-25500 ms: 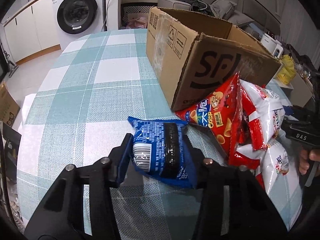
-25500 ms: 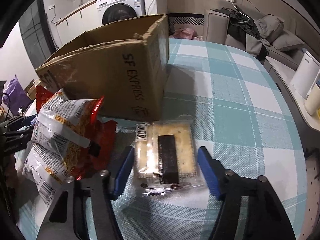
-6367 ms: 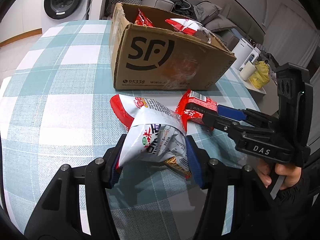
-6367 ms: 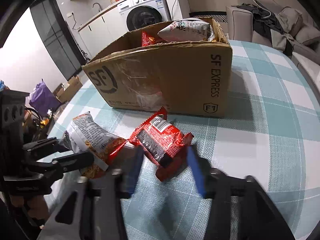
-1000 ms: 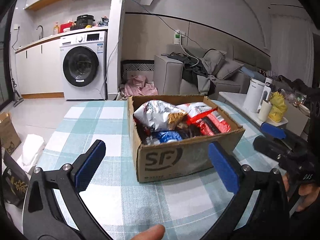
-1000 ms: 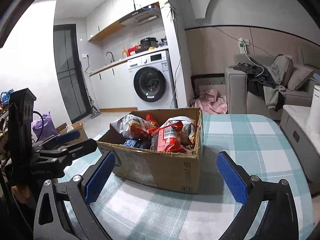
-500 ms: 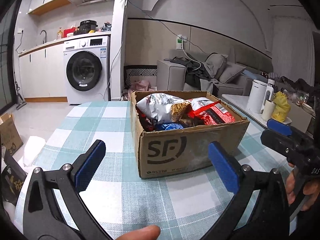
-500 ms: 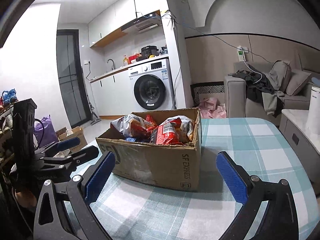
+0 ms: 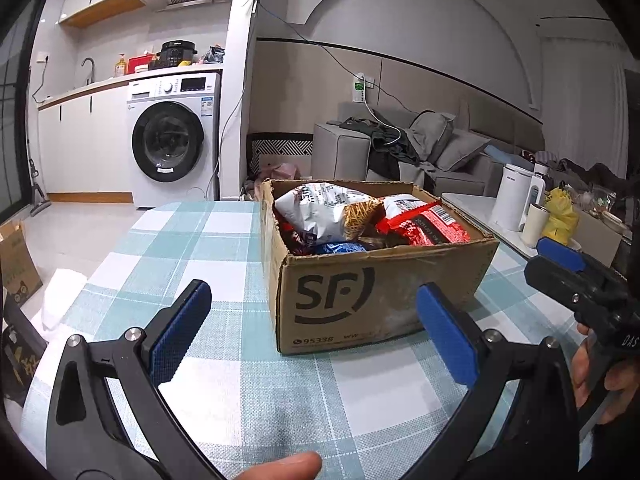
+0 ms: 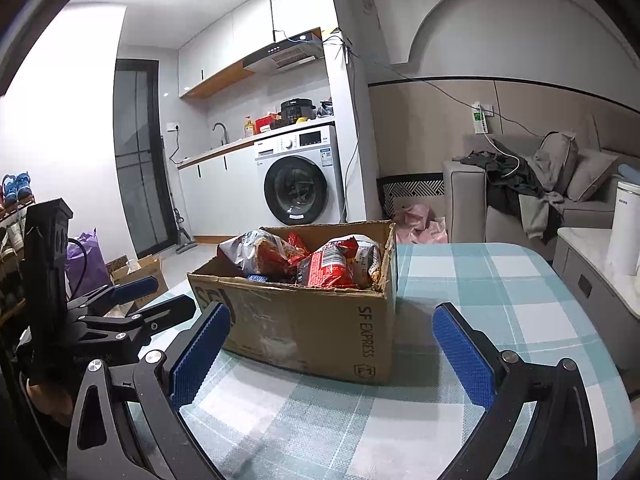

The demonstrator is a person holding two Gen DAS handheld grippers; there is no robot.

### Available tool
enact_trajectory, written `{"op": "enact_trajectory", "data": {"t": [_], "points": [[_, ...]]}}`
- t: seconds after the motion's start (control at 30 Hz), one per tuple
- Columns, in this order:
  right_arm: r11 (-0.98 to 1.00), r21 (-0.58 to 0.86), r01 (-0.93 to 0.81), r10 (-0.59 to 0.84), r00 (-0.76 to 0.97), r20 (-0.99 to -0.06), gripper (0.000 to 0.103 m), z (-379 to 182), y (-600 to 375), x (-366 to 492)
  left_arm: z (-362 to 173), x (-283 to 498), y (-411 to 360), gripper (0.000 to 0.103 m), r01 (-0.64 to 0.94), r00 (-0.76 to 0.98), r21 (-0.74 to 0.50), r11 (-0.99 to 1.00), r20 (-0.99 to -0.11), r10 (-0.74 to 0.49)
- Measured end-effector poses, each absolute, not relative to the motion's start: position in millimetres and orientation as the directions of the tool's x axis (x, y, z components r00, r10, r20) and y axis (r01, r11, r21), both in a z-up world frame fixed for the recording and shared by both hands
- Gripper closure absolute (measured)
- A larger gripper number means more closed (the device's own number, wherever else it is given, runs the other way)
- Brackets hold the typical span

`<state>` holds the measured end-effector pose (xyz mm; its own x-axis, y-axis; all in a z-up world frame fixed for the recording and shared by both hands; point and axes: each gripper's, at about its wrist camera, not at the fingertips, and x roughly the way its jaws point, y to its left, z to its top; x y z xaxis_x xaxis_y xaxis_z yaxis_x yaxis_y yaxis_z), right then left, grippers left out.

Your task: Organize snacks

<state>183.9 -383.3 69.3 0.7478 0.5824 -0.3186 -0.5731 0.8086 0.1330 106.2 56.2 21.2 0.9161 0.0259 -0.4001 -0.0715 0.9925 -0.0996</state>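
A brown cardboard box (image 9: 380, 292) (image 10: 312, 320) printed SF stands on the checked tablecloth (image 9: 224, 240) (image 10: 520, 292). Inside lie a white noodle-snack bag (image 9: 324, 212) (image 10: 256, 250), a red packet (image 9: 424, 224) (image 10: 332, 264) and a blue packet (image 9: 340, 248). My left gripper (image 9: 314, 332) hovers open just in front of the box with nothing between its blue pads. My right gripper (image 10: 330, 352) is open too, empty, facing the box's front right corner. Each gripper shows in the other's view: the right gripper (image 9: 576, 280), the left gripper (image 10: 132, 308).
A washing machine (image 9: 172, 148) (image 10: 300, 184) and a kitchen counter stand behind the table. A grey sofa (image 9: 420, 156) with clothes is at the back right. A white kettle (image 9: 516, 196) and a yellow bag (image 9: 560, 216) sit on a side table. A fingertip (image 9: 280, 466) shows at the bottom.
Both grippers, open and empty, have sunk lower and drawn closer to the box; it looks larger and its contents are seen more from the side.
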Motion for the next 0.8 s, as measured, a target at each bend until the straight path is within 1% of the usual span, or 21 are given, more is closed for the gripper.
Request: {"op": "enact_trajectory", "data": {"t": [0.23, 0.53, 0.8], "points": [[0.81, 0.148, -0.568, 0.582, 0.747, -0.321, 0.0, 69.1, -386.5, 186.7, 19.5, 106.7, 56.7, 0.001, -0.08, 0.914, -0.099, 0.992, -0.403, 0.034], [0.809, 0.109, -0.577, 0.578, 0.748, -0.326, 0.0, 69.3, -381.5, 185.1, 18.4, 108.5, 57.5, 0.001, -0.078, 0.916, -0.096, 0.992, -0.399, 0.034], [0.809, 0.103, -0.579, 0.577, 0.747, -0.329, 0.0, 68.3, -379.3, 185.2, 17.4, 109.9, 56.8, 0.001, -0.076, 0.916, -0.096, 0.992, -0.4, 0.031]]}}
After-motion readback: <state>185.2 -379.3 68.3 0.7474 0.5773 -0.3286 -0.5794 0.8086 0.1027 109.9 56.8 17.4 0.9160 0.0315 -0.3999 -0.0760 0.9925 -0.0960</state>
